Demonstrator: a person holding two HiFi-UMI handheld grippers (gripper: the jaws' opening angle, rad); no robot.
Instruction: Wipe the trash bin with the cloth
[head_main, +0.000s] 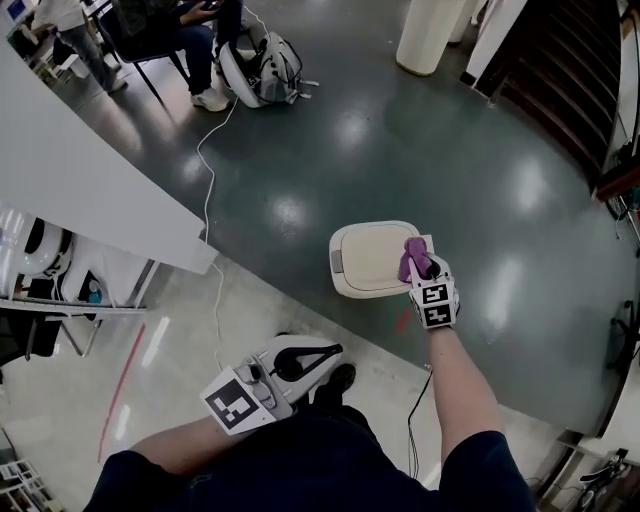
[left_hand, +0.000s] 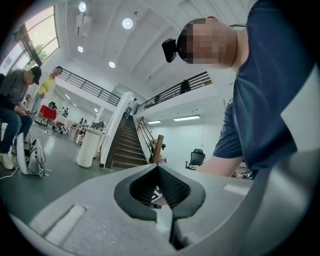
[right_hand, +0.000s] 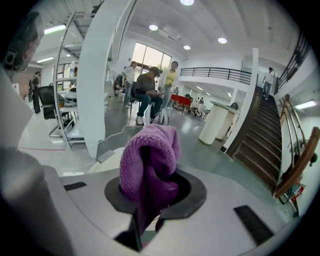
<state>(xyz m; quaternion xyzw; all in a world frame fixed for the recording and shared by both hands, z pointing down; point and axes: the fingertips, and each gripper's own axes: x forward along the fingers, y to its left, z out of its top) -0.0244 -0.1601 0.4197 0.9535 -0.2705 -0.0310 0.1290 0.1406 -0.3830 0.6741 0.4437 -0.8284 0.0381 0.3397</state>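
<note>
Left tongs (head_main: 318, 356), pressed together and empty, hang idle beside the person (head_main: 300, 470). Right tongs (head_main: 424, 272) pinch a purple knitted cloth (head_main: 413, 256) above the lid of the cream rectangular trash bin (head_main: 368, 258), apparently poised for wiping.

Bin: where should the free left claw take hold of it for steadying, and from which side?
Probably its left rim, coming from above-left: the bin stands upright, flat lid up, and the right claw with the cloth occupies the right edge. The left claw is shut, so open it first.
</note>
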